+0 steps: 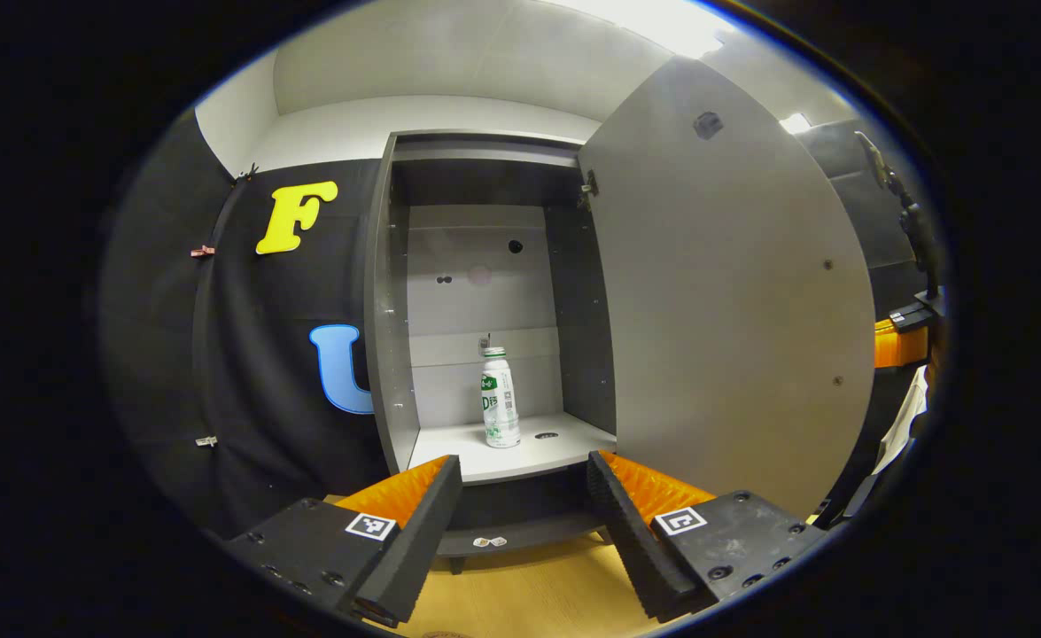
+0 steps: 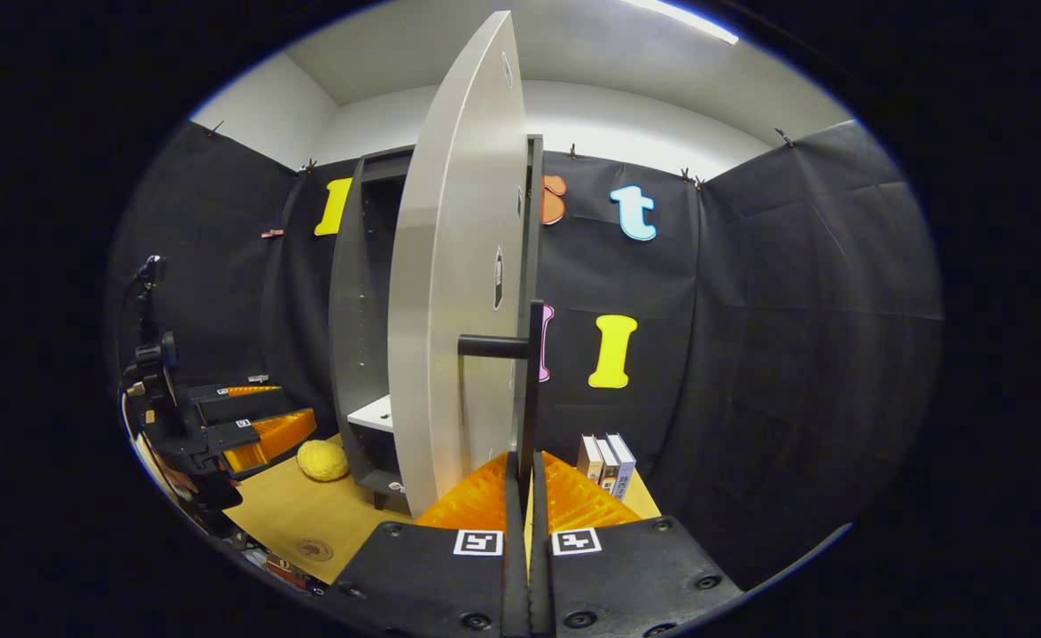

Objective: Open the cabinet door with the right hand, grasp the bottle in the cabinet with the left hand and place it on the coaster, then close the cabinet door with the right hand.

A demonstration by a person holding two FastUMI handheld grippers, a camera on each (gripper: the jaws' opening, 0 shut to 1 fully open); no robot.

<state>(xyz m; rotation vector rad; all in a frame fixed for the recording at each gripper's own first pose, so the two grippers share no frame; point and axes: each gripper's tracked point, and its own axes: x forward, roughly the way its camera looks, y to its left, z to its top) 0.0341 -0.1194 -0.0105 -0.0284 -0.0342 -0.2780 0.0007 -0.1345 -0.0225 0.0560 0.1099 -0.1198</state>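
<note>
Cabinet door [image 1: 733, 292] swung open; white green-capped bottle [image 1: 501, 398] upright on cabinet [image 1: 485, 177] shelf.

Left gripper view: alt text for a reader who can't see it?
An open grey cabinet holds one upright white bottle on its shelf, door swung out to the right. The left tool faces it, open, holding nothing, above a wooden tabletop.

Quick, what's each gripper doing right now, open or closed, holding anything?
Left gripper: open, holding nothing, pointed at the bottle in the cabinet.
Right gripper: closed on the door handle, fingers pressed on both sides.
</note>
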